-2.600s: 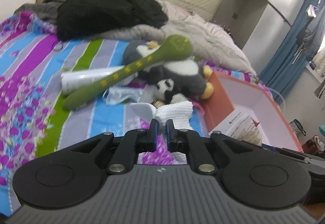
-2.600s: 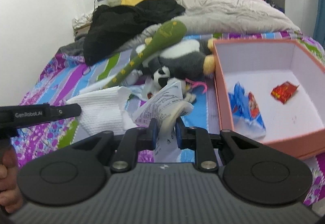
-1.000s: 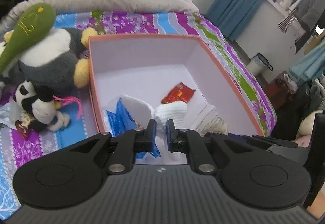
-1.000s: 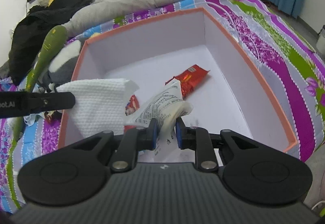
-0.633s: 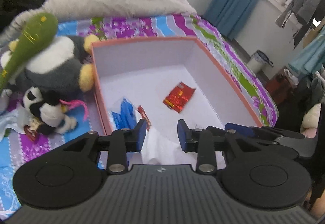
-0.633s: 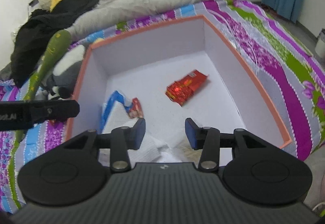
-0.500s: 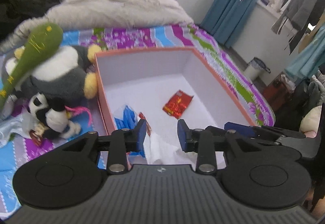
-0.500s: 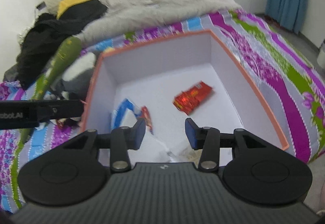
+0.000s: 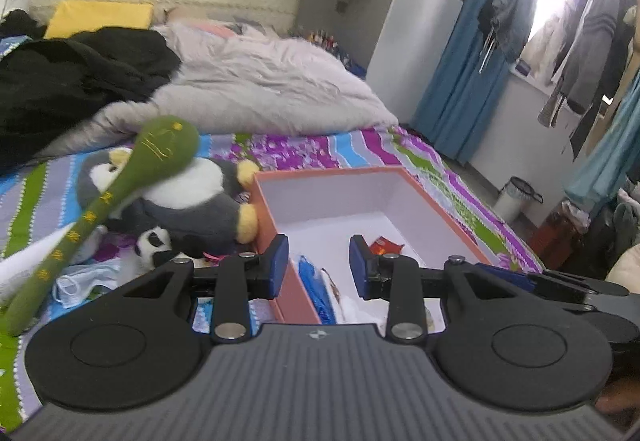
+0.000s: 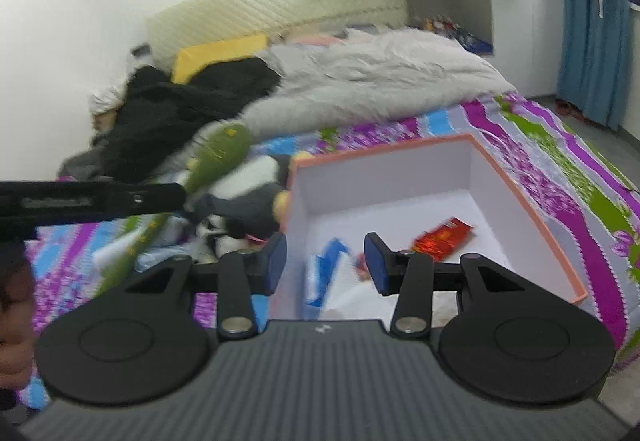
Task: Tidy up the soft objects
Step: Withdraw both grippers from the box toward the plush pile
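Note:
An orange box [image 9: 328, 171] with a white inside sits on the striped bedspread. In it lie a red packet [image 9: 382, 244], a blue packet [image 9: 314, 285] and a white cloth [image 9: 348, 307]. My left gripper [image 9: 318, 261] hangs open over the box's near left wall, nothing between its fingers. My right gripper [image 10: 325, 263] is open too, above the same box [image 10: 380, 151], with the red packet [image 10: 444, 239] and the blue packet [image 10: 324, 269] below it. Left of the box lie a green plush club [image 9: 120, 193], a grey penguin plush [image 9: 192, 197] and a small panda [image 9: 154, 245].
A pale face mask [image 9: 80, 281] lies at the near left. A grey duvet [image 9: 260, 89], black clothes [image 9: 72, 81] and a yellow pillow [image 9: 100, 15] fill the bed's far end. Blue curtains [image 9: 464, 81] and a bin [image 9: 516, 197] stand right of the bed.
Both grippers opened and let go of the white cloth and the printed paper, which now lie in the box. Both then rose and drew back, tilting up toward the headboard.

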A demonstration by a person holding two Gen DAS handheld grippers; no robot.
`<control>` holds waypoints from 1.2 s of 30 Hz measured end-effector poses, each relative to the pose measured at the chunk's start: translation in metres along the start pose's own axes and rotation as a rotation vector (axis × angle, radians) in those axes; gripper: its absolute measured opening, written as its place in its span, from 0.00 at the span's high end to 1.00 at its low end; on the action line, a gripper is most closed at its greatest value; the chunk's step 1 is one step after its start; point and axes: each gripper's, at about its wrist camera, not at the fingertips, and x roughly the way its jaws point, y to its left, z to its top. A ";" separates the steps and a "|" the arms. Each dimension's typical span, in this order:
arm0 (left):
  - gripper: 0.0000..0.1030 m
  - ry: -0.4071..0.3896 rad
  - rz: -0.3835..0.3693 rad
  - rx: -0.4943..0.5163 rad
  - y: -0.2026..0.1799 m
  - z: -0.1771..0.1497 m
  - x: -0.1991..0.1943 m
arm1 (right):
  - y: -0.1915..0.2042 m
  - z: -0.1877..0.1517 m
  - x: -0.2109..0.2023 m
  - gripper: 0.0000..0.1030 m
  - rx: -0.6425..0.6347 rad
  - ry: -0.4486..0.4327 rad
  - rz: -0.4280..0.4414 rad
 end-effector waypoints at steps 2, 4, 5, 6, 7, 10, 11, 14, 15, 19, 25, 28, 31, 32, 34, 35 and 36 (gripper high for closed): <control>0.63 -0.014 0.003 -0.002 0.006 -0.003 -0.013 | 0.008 -0.001 -0.009 0.55 -0.002 -0.017 0.013; 0.63 -0.031 0.013 -0.004 0.011 -0.007 -0.026 | 0.016 -0.003 -0.016 0.55 -0.003 -0.032 0.034; 0.63 -0.038 0.020 -0.001 0.012 -0.009 -0.031 | 0.020 -0.005 -0.019 0.55 -0.005 -0.036 0.042; 0.63 -0.047 0.027 0.001 0.014 -0.011 -0.037 | 0.024 -0.006 -0.021 0.55 -0.010 -0.040 0.051; 0.63 -0.051 0.031 0.002 0.016 -0.013 -0.040 | 0.029 -0.008 -0.023 0.55 -0.016 -0.043 0.058; 0.63 -0.066 0.039 -0.012 0.025 -0.021 -0.056 | 0.039 -0.014 -0.027 0.55 -0.020 -0.040 0.073; 0.63 -0.072 0.045 -0.014 0.027 -0.024 -0.061 | 0.042 -0.016 -0.027 0.55 -0.020 -0.038 0.079; 0.63 -0.087 0.070 -0.021 0.034 -0.033 -0.075 | 0.052 -0.024 -0.029 0.55 -0.034 -0.035 0.085; 0.63 -0.089 0.073 -0.029 0.037 -0.036 -0.079 | 0.056 -0.026 -0.029 0.55 -0.036 -0.036 0.088; 0.63 -0.091 0.087 -0.041 0.046 -0.049 -0.090 | 0.069 -0.037 -0.031 0.55 -0.064 -0.036 0.096; 0.63 -0.078 0.114 -0.070 0.060 -0.072 -0.096 | 0.084 -0.056 -0.028 0.55 -0.068 -0.010 0.117; 0.63 -0.064 0.131 -0.083 0.067 -0.086 -0.095 | 0.090 -0.064 -0.026 0.55 -0.063 -0.006 0.123; 0.63 -0.025 0.139 -0.118 0.075 -0.101 -0.093 | 0.096 -0.071 -0.025 0.55 -0.066 0.003 0.129; 0.63 -0.022 0.140 -0.121 0.076 -0.105 -0.095 | 0.099 -0.073 -0.026 0.55 -0.068 0.009 0.131; 0.63 -0.010 0.148 -0.127 0.079 -0.112 -0.097 | 0.101 -0.078 -0.026 0.55 -0.059 0.021 0.140; 0.63 -0.006 0.149 -0.136 0.080 -0.116 -0.098 | 0.102 -0.081 -0.027 0.55 -0.053 0.030 0.146; 0.63 -0.002 0.148 -0.144 0.082 -0.120 -0.100 | 0.103 -0.083 -0.028 0.55 -0.049 0.037 0.152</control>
